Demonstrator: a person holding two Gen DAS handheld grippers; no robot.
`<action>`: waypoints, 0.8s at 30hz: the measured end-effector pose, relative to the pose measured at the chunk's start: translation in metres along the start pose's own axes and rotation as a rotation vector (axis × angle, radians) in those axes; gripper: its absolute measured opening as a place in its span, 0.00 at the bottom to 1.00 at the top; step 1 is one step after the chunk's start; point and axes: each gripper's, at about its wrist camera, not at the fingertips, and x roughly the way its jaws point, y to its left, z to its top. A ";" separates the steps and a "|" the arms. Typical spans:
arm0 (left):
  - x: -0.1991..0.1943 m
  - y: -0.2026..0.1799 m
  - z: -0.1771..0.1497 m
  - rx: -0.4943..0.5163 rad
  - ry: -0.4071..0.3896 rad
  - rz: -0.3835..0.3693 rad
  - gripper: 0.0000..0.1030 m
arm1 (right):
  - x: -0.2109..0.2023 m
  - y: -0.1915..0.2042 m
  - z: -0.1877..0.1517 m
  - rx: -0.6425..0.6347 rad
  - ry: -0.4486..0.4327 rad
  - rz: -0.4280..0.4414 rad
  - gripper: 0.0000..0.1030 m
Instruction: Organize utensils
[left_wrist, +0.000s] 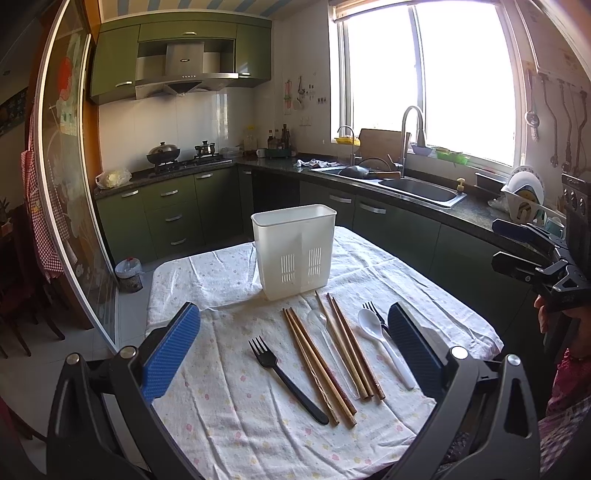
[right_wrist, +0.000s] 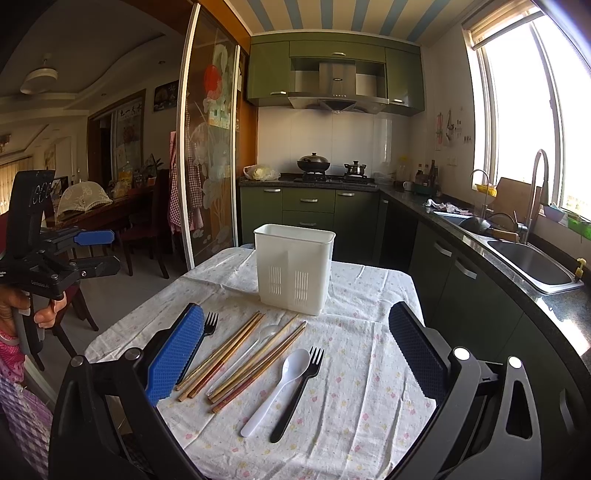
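A white slotted utensil holder (left_wrist: 294, 251) (right_wrist: 294, 268) stands upright at the table's far side. In front of it on the cloth lie a black fork (left_wrist: 286, 376), several wooden chopsticks (left_wrist: 325, 362) (right_wrist: 240, 358), a clear spoon (left_wrist: 321, 325) (right_wrist: 258, 343), a white spoon (left_wrist: 386, 347) (right_wrist: 279, 391) and a second black fork (left_wrist: 375, 314) (right_wrist: 297, 391). My left gripper (left_wrist: 295, 328) is open above the near utensils, holding nothing. My right gripper (right_wrist: 295, 332) is open and empty too. Each gripper shows in the other's view, the right one (left_wrist: 511, 243) and the left one (right_wrist: 105, 251).
The table wears a white flowered cloth (left_wrist: 229, 406) (right_wrist: 362, 406). Green cabinets, a stove with a wok (left_wrist: 162, 153) and a sink (left_wrist: 421, 190) run along the far and right walls. A glass sliding door (right_wrist: 210, 158) stands left, with chairs beyond.
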 end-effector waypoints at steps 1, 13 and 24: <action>0.000 0.000 0.000 0.000 0.000 -0.001 0.94 | 0.000 0.000 0.000 0.000 0.000 0.000 0.96; 0.001 -0.001 -0.001 -0.001 -0.001 -0.004 0.94 | 0.005 0.002 -0.004 0.001 0.004 0.001 0.96; 0.002 -0.003 -0.002 0.002 0.005 -0.007 0.94 | 0.007 0.002 -0.006 0.001 0.005 0.001 0.96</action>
